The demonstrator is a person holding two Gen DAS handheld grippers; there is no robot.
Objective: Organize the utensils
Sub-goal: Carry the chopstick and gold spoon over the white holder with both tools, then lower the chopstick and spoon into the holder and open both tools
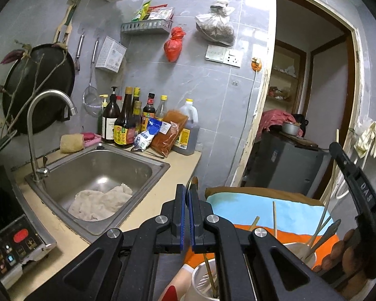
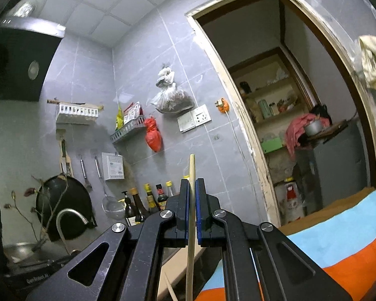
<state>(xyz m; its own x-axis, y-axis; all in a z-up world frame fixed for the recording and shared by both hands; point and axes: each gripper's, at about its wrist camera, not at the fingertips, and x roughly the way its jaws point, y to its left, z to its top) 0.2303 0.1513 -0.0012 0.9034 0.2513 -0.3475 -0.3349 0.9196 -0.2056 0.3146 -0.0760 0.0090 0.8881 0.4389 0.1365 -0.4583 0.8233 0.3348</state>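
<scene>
Sink (image 1: 148,161) with a crumpled cloth (image 1: 100,204) sits at the left of the table (image 1: 148,200). Left gripper (image 1: 188,195) has its jaws clenched on a thin metal utensil (image 1: 193,181) above a white cup (image 1: 200,284) of chopsticks. Right gripper (image 2: 192,188) grips 1 upright wooden chopstick (image 2: 191,200) near the striped cloth (image 2: 338,238).

Two black grippers: left gripper (image 1: 188,195), right gripper (image 2: 193,188). One pale chopstick (image 2: 191,225) clamped in the right, one thin metal utensil (image 1: 193,181) in the left. Two white holders: nearer holder (image 1: 200,284), farther holder (image 1: 300,253). One sink (image 1: 160,165), one faucet (image 1: 50,95), one rag (image 1: 100,203). One wok (image 1: 37,85). Two hanging bags: red bag (image 1: 173,45), clear bag (image 1: 215,27). Three wall baskets (image 1: 145,26). Roughly seven bottles (image 1: 124,123), overlapping.
</scene>
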